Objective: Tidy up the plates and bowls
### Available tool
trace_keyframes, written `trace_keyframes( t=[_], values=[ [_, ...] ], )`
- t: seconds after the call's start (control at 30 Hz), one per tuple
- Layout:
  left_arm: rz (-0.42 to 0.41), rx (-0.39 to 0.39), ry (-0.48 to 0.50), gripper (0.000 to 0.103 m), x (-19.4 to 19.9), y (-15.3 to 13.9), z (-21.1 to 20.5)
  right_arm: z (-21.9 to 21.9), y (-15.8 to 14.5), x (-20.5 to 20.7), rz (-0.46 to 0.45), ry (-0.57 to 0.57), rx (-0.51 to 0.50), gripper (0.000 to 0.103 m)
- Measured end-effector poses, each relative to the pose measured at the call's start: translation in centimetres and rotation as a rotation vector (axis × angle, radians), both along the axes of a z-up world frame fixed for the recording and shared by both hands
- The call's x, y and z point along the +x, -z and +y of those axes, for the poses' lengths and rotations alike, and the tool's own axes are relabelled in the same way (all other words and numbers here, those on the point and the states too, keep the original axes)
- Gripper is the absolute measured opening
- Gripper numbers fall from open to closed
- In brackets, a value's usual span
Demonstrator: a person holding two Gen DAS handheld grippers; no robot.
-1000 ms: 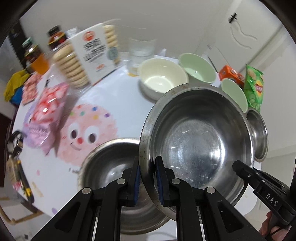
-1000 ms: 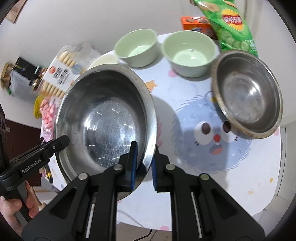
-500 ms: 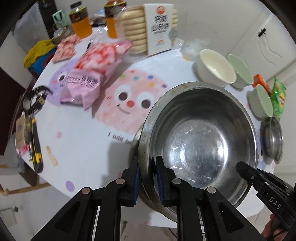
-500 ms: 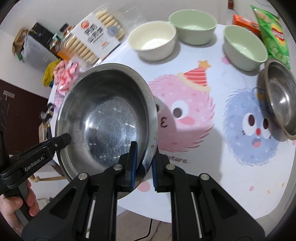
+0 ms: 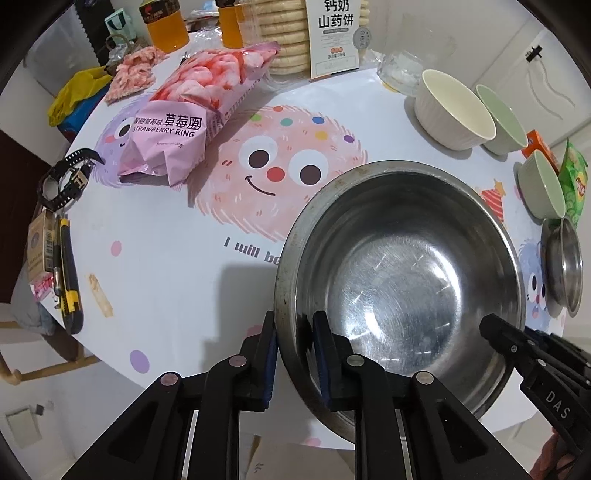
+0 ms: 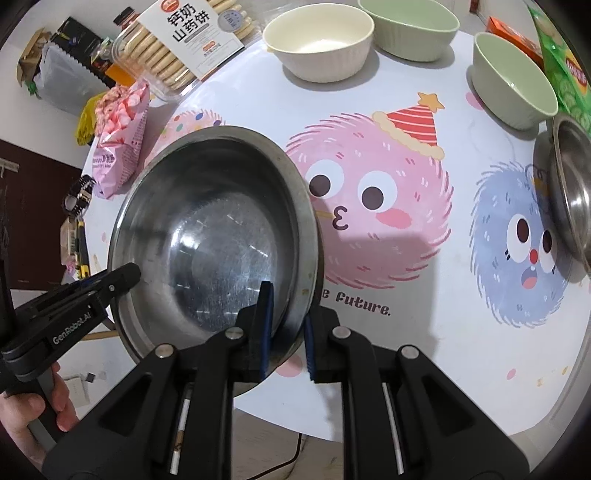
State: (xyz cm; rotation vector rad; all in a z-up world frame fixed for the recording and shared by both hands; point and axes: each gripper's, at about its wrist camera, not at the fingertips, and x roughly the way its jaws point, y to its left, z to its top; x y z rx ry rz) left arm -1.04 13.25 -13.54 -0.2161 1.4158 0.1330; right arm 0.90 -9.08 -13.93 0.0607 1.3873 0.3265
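A large steel bowl point(image 5: 406, 288) sits low over the front of the table point(image 5: 166, 240), near its edge. My left gripper point(image 5: 295, 347) pinches the bowl's left rim, one pad outside and one inside, and its jaws are opening slightly. On the opposite rim, my right gripper point(image 6: 288, 332) is shut on the same bowl point(image 6: 221, 229). At the back stand a cream bowl point(image 5: 454, 110) and two pale green bowls point(image 5: 502, 118) point(image 5: 543, 184). A smaller steel bowl point(image 6: 572, 192) lies at the right edge. What lies under the large bowl is hidden.
A pink strawberry-ring bag point(image 5: 192, 110) and a biscuit box point(image 5: 332, 33) fill the back left. A watch point(image 5: 62, 177) and a yellow utility knife point(image 5: 66, 273) lie at the left edge. A green crisps bag point(image 5: 574, 181) is at the far right.
Both grippers carried the large bowl left and down towards the table's front. The second steel bowl seen beneath it a second ago is now covered. Both pairs of pads stand a little wider.
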Motion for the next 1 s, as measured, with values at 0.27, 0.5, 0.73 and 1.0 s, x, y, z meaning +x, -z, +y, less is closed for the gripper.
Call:
trace_keyframes(
  t=[0.27, 0.5, 0.73, 1.0],
  values=[
    [0.029, 0.021, 0.005, 0.021, -0.2, 0.9, 0.1, 1.6, 0.1, -0.2, -0.007, -0.083, -0.084, 0.021],
    [0.033, 0.027, -0.001, 0.023, -0.4, 1.2, 0.2, 2.5, 0.2, -0.5, -0.010, -0.135, -0.137, 0.022],
    [0.034, 0.040, -0.002, 0.026, -0.6, 1.8, -0.4, 2.5, 0.1, -0.7, -0.031, -0.142, -0.185, 0.047],
    [-0.001, 0.008, -0.045, 0.054, -1.7, 0.5, 0.8, 0.5, -0.9, -0.8, -0.052, -0.103, -0.165, 0.060]
  ],
)
